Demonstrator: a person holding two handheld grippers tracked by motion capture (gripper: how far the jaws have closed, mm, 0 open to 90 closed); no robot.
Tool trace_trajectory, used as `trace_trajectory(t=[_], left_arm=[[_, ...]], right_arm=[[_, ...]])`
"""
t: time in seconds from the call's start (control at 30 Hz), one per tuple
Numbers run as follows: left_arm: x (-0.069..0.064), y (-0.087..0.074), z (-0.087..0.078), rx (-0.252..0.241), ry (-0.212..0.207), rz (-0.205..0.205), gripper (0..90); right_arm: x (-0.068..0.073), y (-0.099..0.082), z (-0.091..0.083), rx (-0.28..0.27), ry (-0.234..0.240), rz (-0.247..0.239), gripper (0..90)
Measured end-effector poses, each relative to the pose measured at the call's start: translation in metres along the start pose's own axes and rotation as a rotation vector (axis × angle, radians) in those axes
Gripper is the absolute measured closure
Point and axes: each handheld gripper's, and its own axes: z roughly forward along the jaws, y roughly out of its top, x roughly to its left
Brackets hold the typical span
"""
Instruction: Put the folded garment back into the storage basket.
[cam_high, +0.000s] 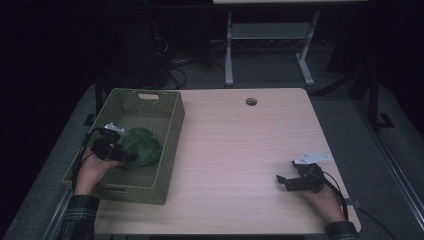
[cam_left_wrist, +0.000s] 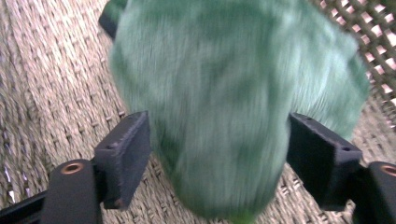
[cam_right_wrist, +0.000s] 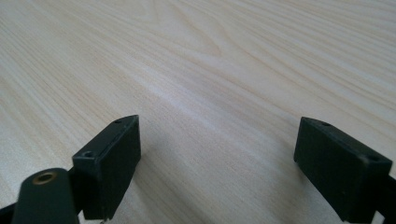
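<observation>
Green plush toy let go inside the basket

Your left tongs (cam_left_wrist: 219, 154) stand open around the green plush toy (cam_high: 141, 146), which lies in the woven basket (cam_high: 172, 135); draw back carelessly and a pad may snag the fur and drag it out again. Your right tongs (cam_high: 286, 181) rest open and empty on the table (cam_high: 240, 150), well apart.

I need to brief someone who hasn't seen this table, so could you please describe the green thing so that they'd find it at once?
Start at the woven basket on the table's left side. Inside lies a rumpled dark green fuzzy cloth, between the left gripper's open jaws.
</observation>
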Motion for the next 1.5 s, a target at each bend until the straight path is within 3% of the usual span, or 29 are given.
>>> trace_trajectory(t=[0.27, 0.5, 0.73, 0.87, 1.33, 1.5], left_arm=[[-0.001, 0.006, -0.015, -0.063, -0.003, 0.004, 18.5], [-0.015, 0.020, -0.034, -0.158, -0.037, -0.003, 17.2], [-0.038, 0.035, -0.043, -0.243, -0.096, 0.008, 17.1], [-0.056, 0.045, -0.046, -0.273, -0.109, 0.036, 17.1], [-0.106, 0.074, -0.042, -0.309, -0.167, 0.117, 17.2], [-0.123, 0.081, -0.037, -0.314, -0.177, 0.124, 17.2]], right_arm=[[0.000, 0.000, 0.000, 0.000, 0.000, -0.001, 14.1], [0.000, 0.000, 0.000, 0.000, -0.001, 0.000, 14.1], [0.000, 0.000, 0.000, 0.000, -0.001, -0.001, 14.1], [0.000, 0.000, 0.000, 0.001, -0.004, 0.004, 13.1], [0.000, 0.000, 0.001, 0.007, -0.018, 0.016, 9.7], [-0.001, 0.001, 0.002, 0.018, -0.034, 0.028, 5.1]])
